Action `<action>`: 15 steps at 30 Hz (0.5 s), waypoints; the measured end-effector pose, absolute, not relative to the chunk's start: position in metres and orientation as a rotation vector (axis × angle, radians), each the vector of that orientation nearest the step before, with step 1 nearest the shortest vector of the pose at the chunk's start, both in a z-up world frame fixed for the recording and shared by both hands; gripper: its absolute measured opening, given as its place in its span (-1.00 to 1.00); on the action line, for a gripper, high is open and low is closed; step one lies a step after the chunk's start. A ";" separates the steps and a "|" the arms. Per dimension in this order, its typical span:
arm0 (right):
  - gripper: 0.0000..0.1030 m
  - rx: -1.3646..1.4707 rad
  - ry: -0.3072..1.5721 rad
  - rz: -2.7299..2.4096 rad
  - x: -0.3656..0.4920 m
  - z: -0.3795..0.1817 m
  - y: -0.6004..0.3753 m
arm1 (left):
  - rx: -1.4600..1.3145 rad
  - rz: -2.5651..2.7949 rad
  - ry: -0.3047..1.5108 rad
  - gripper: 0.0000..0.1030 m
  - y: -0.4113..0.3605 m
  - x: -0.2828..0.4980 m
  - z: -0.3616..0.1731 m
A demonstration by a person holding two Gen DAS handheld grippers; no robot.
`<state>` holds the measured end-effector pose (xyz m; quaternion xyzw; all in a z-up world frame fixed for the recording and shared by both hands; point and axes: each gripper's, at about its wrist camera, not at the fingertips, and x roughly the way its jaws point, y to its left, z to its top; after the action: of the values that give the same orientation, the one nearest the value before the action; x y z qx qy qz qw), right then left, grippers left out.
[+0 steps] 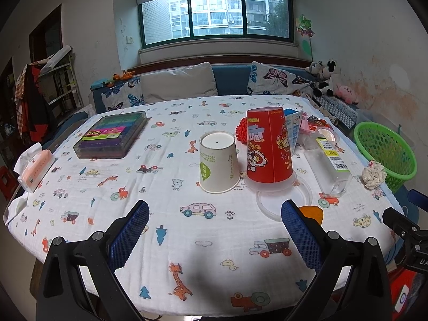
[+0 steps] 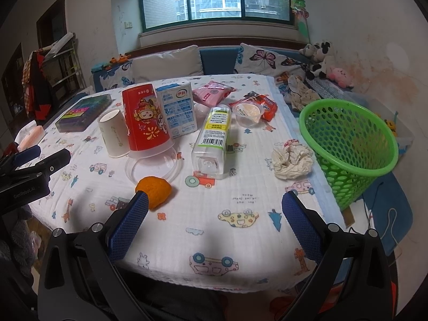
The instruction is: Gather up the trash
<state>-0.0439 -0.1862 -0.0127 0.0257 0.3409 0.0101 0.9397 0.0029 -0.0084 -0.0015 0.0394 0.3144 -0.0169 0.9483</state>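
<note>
Fingers (image 1: 301, 236) hide orange peel (image 1: 313, 212) (mostly).

The left gripper (image 1: 215, 223) hangs over the near table edge, jaws spread wide, holding nothing. Beyond it an upturned white paper cup (image 1: 218, 161) stands just left of an upturned red paper cup (image 1: 268, 147). A clear plastic bottle (image 1: 330, 164) lies right of them. A crumpled paper ball (image 1: 374, 174) sits beside the green basket (image 1: 388, 151). A marker case (image 1: 112, 135) lies far left.

Green basket (image 2: 355, 144); red cup (image 1: 268, 147); white tablecloth (image 1: 187, 240) — cartoon cars, giraffes.
</note>
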 end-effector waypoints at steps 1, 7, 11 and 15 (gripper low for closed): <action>0.91 0.052 0.697 0.020 -0.043 -0.013 -0.187 | 0.082 -0.035 0.642 0.87 -0.009 0.004 -0.002; 0.91 0.052 0.706 0.021 -0.037 -0.015 -0.188 | 0.085 -0.035 0.650 0.87 -0.011 0.011 -0.006; 0.91 0.053 0.710 0.022 -0.034 -0.016 -0.189 | 0.088 -0.040 0.660 0.87 -0.013 0.017 -0.007; 0.92 0.051 0.715 0.020 -0.029 -0.016 -0.190 | 0.091 -0.043 0.666 0.87 -0.014 0.021 -0.008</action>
<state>-0.0287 -0.1905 -0.0160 0.0248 0.3497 0.0099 0.9365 0.0213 -0.0140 -0.0079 0.0448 0.3265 -0.0210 0.9439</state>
